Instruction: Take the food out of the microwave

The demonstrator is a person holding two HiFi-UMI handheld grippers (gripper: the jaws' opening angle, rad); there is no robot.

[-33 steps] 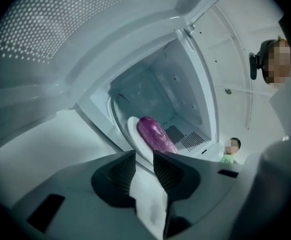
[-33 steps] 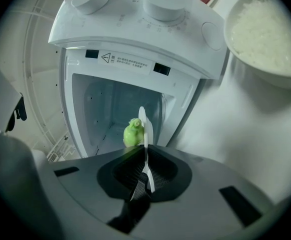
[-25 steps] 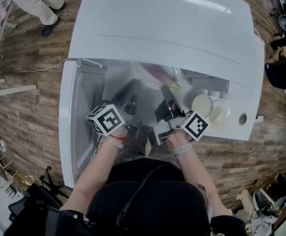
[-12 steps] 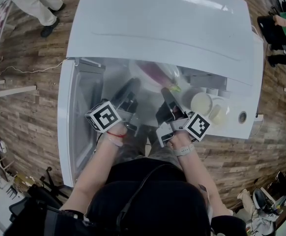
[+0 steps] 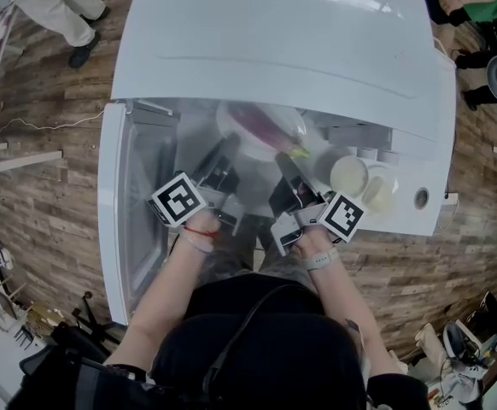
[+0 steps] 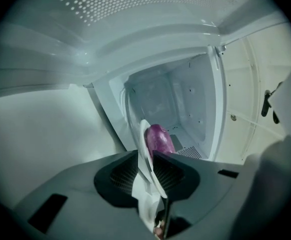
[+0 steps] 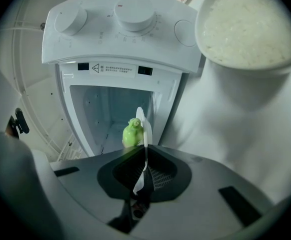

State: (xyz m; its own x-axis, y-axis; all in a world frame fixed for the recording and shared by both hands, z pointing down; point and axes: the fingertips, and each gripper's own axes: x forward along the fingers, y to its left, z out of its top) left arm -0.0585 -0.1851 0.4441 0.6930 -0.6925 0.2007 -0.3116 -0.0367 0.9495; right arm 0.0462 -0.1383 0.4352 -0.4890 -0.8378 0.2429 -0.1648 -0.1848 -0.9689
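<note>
A white plate (image 5: 261,126) with a purple food piece (image 5: 270,125) and a small green piece (image 5: 300,153) sits at the mouth of the white microwave (image 5: 283,41). Both grippers hold it by the near rim. In the left gripper view the plate's rim (image 6: 144,149) stands edge-on between the jaws of my left gripper (image 6: 148,159), with the purple food (image 6: 158,140) just beyond. My right gripper (image 7: 144,154) is shut on the rim (image 7: 142,126) next to the green piece (image 7: 133,132). In the head view the left gripper (image 5: 228,148) and right gripper (image 5: 284,159) reach in side by side.
The microwave door (image 5: 133,220) hangs open at the left. The control panel with round knobs (image 5: 349,176) lies to the right of the opening. A white bowl-like thing with a grainy white filling (image 7: 250,24) fills the right gripper view's upper right. People stand on the wooden floor (image 5: 52,143).
More of the plate shows from under the microwave's top edge, shifted slightly left in the picture. The left gripper's marker cube has rolled a little. Both grips hold.
</note>
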